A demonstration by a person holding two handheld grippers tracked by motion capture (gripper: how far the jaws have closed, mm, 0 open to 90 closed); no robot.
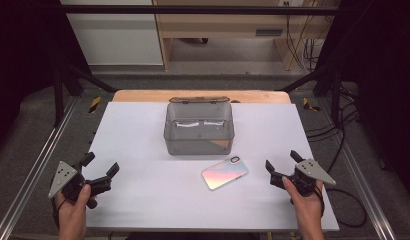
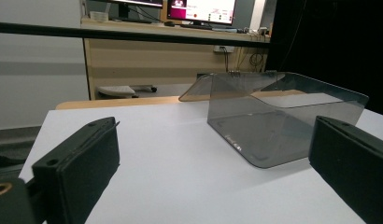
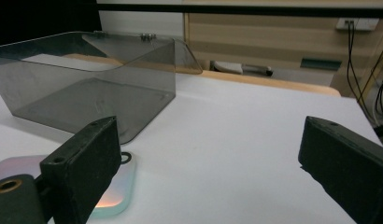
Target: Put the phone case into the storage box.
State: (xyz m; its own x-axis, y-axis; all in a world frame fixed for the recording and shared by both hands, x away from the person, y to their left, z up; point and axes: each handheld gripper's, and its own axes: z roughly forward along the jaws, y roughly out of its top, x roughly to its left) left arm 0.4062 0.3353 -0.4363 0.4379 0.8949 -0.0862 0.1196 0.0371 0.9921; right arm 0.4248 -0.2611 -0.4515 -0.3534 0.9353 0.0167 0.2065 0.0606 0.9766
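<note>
Two grippers rest low over the white desk (image 1: 143, 200), one near each front corner, both with jaws wide apart and holding nothing. The smoky transparent box (image 1: 199, 129) stands in the middle of the desk toward the far edge, its lid open and tilted back. The high view shows the whole iridescent phone (image 1: 224, 173), lying flat just in front of the box's front right corner, between box and right gripper (image 1: 281, 167). In the right gripper view its jaw hides part of the phone. The left gripper (image 1: 102, 165) sees the box, cut by its own jaw.
</note>
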